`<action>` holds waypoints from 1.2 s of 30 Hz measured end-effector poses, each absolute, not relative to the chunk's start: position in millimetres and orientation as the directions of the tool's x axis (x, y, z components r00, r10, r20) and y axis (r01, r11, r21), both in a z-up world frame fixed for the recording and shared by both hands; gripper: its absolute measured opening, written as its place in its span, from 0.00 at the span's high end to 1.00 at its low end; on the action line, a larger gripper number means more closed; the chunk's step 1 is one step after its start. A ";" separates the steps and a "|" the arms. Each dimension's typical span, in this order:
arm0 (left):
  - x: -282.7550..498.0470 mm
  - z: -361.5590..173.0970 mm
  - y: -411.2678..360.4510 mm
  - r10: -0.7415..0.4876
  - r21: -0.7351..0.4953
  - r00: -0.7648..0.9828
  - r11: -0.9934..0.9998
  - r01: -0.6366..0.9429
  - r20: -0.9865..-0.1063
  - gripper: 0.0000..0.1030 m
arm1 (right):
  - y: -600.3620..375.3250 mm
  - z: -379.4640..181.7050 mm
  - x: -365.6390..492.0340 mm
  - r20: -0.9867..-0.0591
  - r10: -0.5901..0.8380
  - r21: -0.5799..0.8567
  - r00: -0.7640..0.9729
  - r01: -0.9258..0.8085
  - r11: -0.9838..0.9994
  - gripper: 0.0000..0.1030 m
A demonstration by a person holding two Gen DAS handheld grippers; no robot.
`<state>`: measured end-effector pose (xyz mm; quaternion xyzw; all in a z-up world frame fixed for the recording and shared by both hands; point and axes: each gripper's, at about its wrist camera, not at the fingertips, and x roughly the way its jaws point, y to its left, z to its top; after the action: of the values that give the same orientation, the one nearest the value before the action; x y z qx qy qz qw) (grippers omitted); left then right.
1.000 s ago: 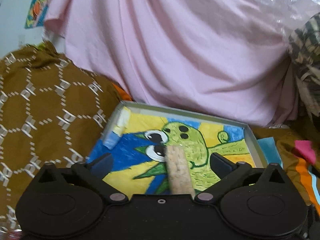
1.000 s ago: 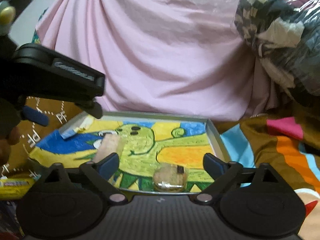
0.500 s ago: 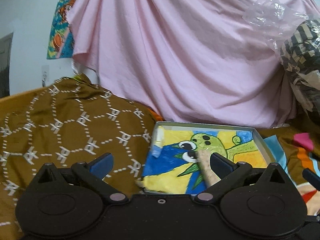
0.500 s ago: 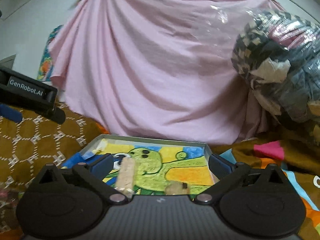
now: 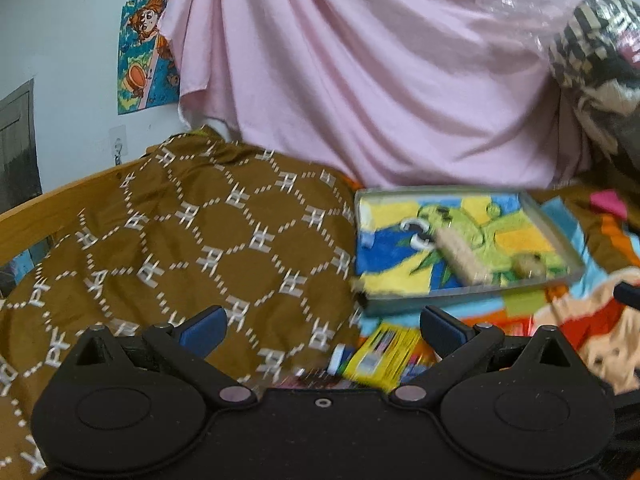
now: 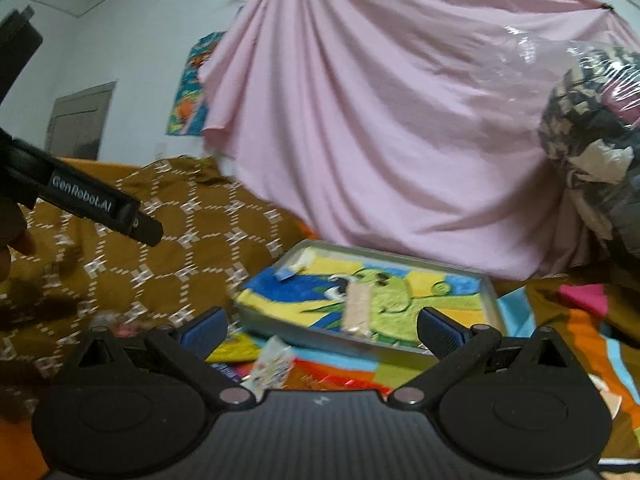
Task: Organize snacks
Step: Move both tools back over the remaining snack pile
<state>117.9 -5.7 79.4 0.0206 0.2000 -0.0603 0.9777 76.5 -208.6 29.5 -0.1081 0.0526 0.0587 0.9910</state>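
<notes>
My left gripper: jaws spread, empty, above the loose packets.
Yellow packet: on the bedspread before the tray, unsorted.
Tray: collects the snacks; oat bar and round cookie inside.
My right gripper: spread wide, nothing between.

The tray has a grey rim, and its bottom carries a painted green cartoon creature on yellow, blue and orange fields. In it lie a beige snack bar and a round brownish snack. The blanket is brown with a white hexagon pattern. The hanging cloth is plain pink. A yellow packet lies on a sheet striped in orange, blue and pink. Both tongs have blue pads on black bodies.
</notes>
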 end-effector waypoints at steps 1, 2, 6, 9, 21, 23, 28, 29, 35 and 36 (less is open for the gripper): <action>113.8 75.8 -1.6 -0.109 0.031 0.910 0.991 0.132 -0.400 0.01 | -206.5 28.6 75.1 -0.138 0.118 -0.196 0.983 -0.144 0.970 0.00; 110.2 72.1 2.7 -0.108 0.046 0.908 0.989 0.138 -0.405 0.01 | -204.8 27.5 74.3 -0.159 0.131 -0.180 0.979 -0.159 0.971 0.00; 102.2 58.1 17.2 -0.101 0.076 0.899 0.986 0.147 -0.426 0.01 | -198.3 20.0 72.9 -0.233 0.183 -0.131 0.955 -0.217 0.967 0.00; 99.9 48.3 25.0 -0.106 0.075 0.890 0.985 0.154 -0.445 0.01 | -192.6 14.3 71.3 -0.262 0.196 -0.146 0.945 -0.239 0.960 0.00; 122.1 21.6 25.5 -0.165 0.124 0.839 0.956 0.265 -0.518 0.01 | -177.5 -19.6 93.2 -0.403 0.258 -0.159 0.878 -0.345 0.925 0.00; 130.2 18.0 23.9 -0.170 0.134 0.832 0.951 0.279 -0.528 0.01 | -174.8 -25.5 101.1 -0.427 0.266 -0.158 0.864 -0.361 0.919 0.00; 150.4 5.8 23.8 -0.169 0.141 0.814 0.946 0.292 -0.555 0.01 | -170.2 -32.1 119.5 -0.464 0.289 -0.156 0.837 -0.398 0.904 0.00; 153.9 3.2 24.0 -0.166 0.144 0.813 0.946 0.292 -0.558 0.01 | -169.8 -32.2 123.0 -0.469 0.295 -0.161 0.833 -0.409 0.898 0.00; 176.4 -5.7 21.9 -0.152 0.207 0.803 0.923 0.324 -0.576 0.01 | -168.9 -32.4 149.7 -0.495 0.338 -0.163 0.800 -0.468 0.869 0.00; 180.9 -6.5 21.2 -0.154 0.215 0.799 0.918 0.334 -0.581 0.01 | -169.1 -32.3 154.5 -0.499 0.347 -0.157 0.794 -0.476 0.865 0.00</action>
<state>180.9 21.2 -6.5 0.1551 0.2890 -0.1303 0.9356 154.5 -169.1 -32.3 -0.1384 0.2337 0.2198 0.9370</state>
